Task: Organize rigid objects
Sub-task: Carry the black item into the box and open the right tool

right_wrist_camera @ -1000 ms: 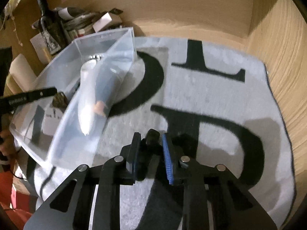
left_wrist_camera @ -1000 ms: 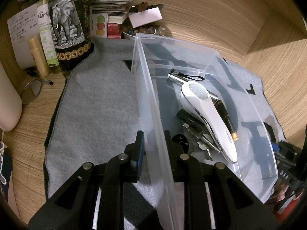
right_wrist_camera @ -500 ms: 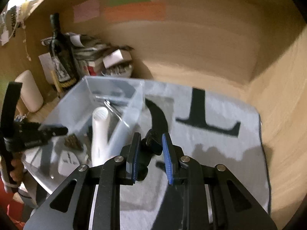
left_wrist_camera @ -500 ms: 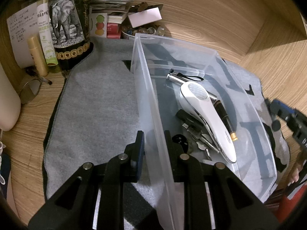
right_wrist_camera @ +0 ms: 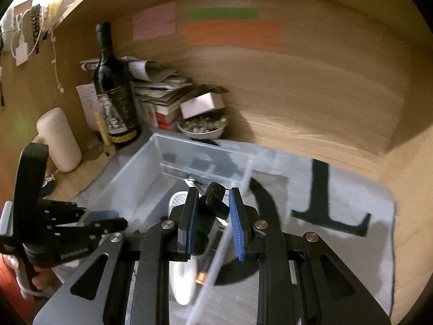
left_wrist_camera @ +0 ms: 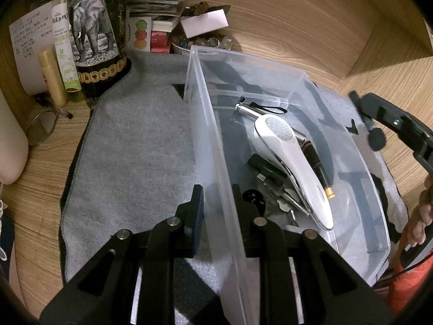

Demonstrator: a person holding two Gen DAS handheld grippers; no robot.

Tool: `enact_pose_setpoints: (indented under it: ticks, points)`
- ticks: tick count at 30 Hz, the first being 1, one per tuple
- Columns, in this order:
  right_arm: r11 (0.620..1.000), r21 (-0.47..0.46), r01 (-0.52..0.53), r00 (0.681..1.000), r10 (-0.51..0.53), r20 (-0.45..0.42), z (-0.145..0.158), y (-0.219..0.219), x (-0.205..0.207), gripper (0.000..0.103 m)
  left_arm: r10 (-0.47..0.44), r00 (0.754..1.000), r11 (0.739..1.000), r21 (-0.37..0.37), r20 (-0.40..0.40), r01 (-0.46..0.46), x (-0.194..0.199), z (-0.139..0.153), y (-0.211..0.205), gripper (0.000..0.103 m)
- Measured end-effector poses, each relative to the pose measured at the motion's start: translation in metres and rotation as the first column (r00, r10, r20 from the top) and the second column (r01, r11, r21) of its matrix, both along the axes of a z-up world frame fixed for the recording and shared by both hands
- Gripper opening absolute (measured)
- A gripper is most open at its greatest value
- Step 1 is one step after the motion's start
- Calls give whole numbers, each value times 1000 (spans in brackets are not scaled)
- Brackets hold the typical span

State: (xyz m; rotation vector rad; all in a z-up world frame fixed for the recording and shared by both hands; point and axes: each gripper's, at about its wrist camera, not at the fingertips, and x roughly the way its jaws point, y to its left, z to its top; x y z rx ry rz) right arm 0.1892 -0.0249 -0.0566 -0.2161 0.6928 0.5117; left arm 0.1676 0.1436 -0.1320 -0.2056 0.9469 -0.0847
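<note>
A clear plastic bin [left_wrist_camera: 270, 65] sits on a grey mat [left_wrist_camera: 135, 149]. My left gripper [left_wrist_camera: 217, 205] is shut on the bin's left wall, one finger outside and one inside. Inside the bin lie a white handheld device [left_wrist_camera: 292, 162], a silver flashlight [left_wrist_camera: 249, 109], a black pen with gold trim [left_wrist_camera: 316, 162] and keys [left_wrist_camera: 281, 200]. My right gripper [right_wrist_camera: 212, 216] is shut on a small black piece [right_wrist_camera: 213, 197] and hangs above the bin's [right_wrist_camera: 135, 176] right side. The same black piece [left_wrist_camera: 376, 140] shows at the right edge of the left wrist view.
A dark wine bottle with an elephant label [left_wrist_camera: 92, 40], a paper stack [right_wrist_camera: 162, 89], a bowl of small beads [right_wrist_camera: 201, 128] and a cream cylinder [right_wrist_camera: 59, 138] crowd the back left. Wooden walls [right_wrist_camera: 311, 94] close the back and right. The mat [right_wrist_camera: 338, 243] bears large black letters.
My right gripper has lifted off the mat with the black piece and come over the bin's right wall. The left gripper and the bin have stayed put.
</note>
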Motion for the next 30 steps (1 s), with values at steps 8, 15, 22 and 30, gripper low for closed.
enact_pose_setpoints:
  ticks: [8,15,22,30]
  points:
    - [999,-12,-46,996,45,-75,-19,20,14,21,0,1000,1000,-1,0,0,0,0,0,20]
    - [999,1,-48,988,47,-146,-30,19,22,22,-2,1000,1000,3,-2,2,0,0,0,20]
    - [997,56,-45,989,52,-140,-19,8,13,49,1,1000,1000,14,-3,-1,1,4,2,20]
    - [997,66,-35,999,36,-7,11,-11,-17,71,54,995,997,49,80,-58,-14,37,3,30]
